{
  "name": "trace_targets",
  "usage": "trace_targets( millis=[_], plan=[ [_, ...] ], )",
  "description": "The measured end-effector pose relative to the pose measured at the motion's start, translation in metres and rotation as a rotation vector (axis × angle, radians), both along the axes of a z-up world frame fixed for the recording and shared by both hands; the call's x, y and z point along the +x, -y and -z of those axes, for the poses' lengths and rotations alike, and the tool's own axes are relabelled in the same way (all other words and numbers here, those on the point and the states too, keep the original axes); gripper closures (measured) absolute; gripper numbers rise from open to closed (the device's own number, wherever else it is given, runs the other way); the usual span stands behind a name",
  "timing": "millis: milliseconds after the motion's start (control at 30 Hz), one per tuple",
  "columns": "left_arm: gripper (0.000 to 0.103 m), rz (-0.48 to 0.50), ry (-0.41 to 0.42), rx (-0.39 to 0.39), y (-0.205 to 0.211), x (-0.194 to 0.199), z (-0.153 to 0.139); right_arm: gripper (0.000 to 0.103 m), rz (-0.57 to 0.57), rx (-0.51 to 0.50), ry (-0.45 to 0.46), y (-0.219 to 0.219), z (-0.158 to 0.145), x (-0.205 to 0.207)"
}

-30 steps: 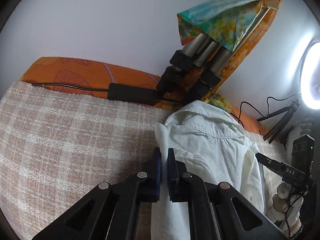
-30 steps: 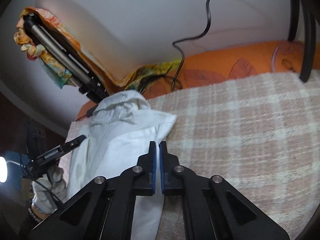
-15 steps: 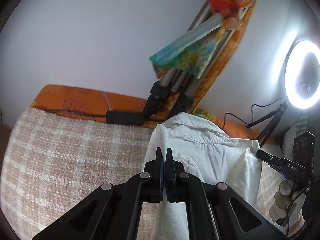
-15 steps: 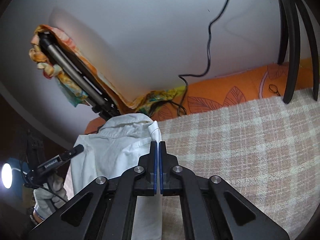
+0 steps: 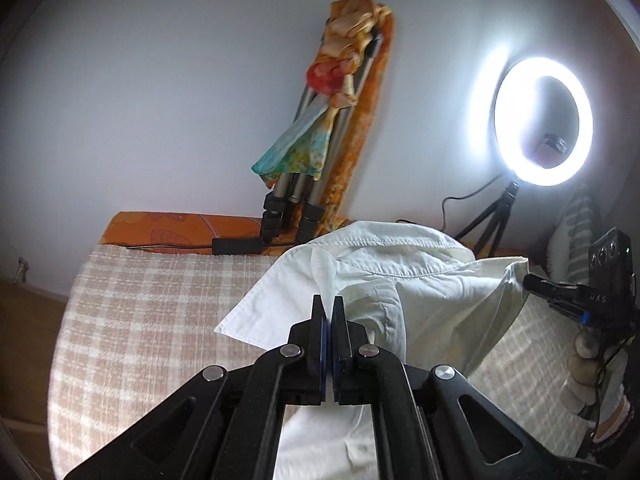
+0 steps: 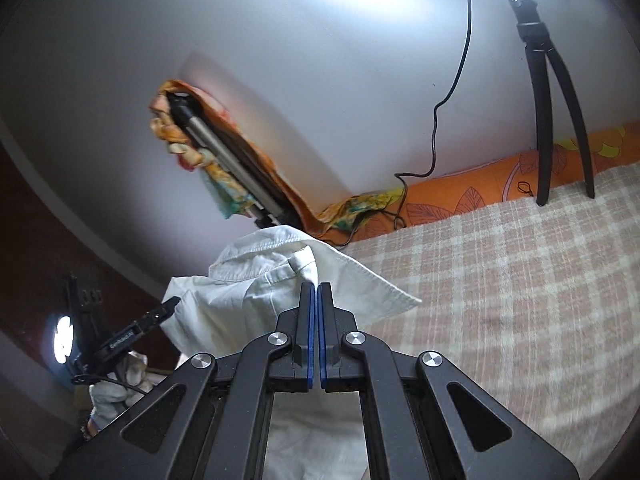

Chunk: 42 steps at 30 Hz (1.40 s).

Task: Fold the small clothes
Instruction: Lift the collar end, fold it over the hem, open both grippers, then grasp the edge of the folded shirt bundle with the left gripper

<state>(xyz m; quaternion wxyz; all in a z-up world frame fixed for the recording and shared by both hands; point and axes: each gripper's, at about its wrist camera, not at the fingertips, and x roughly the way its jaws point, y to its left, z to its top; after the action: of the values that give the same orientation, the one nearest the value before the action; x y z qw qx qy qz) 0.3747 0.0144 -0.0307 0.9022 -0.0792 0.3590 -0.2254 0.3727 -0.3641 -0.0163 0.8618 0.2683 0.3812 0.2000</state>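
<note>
Above the checked blanket (image 5: 160, 320), a white collared shirt (image 5: 400, 280) hangs lifted, its fabric pinched in both closed tools: the left gripper (image 5: 328, 304) and right gripper (image 6: 315, 292). Behind stand a cloth-draped tripod (image 5: 320, 168) and a lit ring light (image 5: 544, 120).

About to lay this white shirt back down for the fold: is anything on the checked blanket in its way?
Nothing visible is. Both the left gripper and right gripper hold the white shirt, and the checked blanket beside it lies bare; the tripods stand at the far edge.
</note>
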Motion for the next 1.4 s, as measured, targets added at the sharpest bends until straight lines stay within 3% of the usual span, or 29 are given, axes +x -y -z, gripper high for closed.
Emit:
trace_targets(
  millis=[367,700,867,933,967,1067,1133,1167,1200,1267,1333,1400],
  plan=[
    [0.103,0.011,0.061,0.038,-0.021,-0.116,0.004,0.103,-0.051,-0.039,0.031,-0.02,-0.018,-0.11],
    [0.103,0.051,0.04,0.114,-0.028,-0.198,0.044,0.103,-0.089,-0.113,0.016,-0.042,0.008,-0.196],
    [0.103,0.075,0.038,0.187,-0.037,-0.234,0.057,0.103,-0.131,-0.214,0.024,-0.055,0.019,-0.225],
    [0.097,0.078,0.037,0.194,-0.047,-0.249,0.057,0.102,-0.154,-0.256,0.025,-0.056,0.023,-0.234],
    [0.088,0.072,0.042,0.194,-0.053,-0.255,0.056,0.102,-0.167,-0.262,0.02,-0.055,0.024,-0.238],
    [0.075,0.033,0.017,0.133,-0.072,-0.259,0.053,0.099,-0.166,-0.229,0.002,-0.045,0.028,-0.25],
    [0.062,0.001,-0.038,0.037,-0.084,-0.248,0.054,0.075,-0.137,-0.174,-0.028,-0.037,0.032,-0.252],
    [0.052,-0.011,-0.078,-0.017,-0.09,-0.239,0.056,0.055,-0.116,-0.126,-0.045,-0.032,0.036,-0.25],
    [0.046,-0.027,-0.125,-0.081,-0.094,-0.232,0.06,0.048,-0.094,-0.074,-0.057,-0.028,0.039,-0.247],
    [0.046,-0.044,-0.186,-0.186,-0.096,-0.223,0.067,0.048,-0.049,0.034,-0.101,-0.021,0.049,-0.238],
    [0.046,-0.019,-0.181,-0.194,-0.088,-0.225,0.07,0.048,-0.039,0.13,-0.134,-0.02,0.06,-0.229],
    [0.046,0.011,-0.206,-0.193,-0.079,-0.228,0.075,0.048,-0.043,0.151,-0.16,-0.023,0.067,-0.223]
  ],
)
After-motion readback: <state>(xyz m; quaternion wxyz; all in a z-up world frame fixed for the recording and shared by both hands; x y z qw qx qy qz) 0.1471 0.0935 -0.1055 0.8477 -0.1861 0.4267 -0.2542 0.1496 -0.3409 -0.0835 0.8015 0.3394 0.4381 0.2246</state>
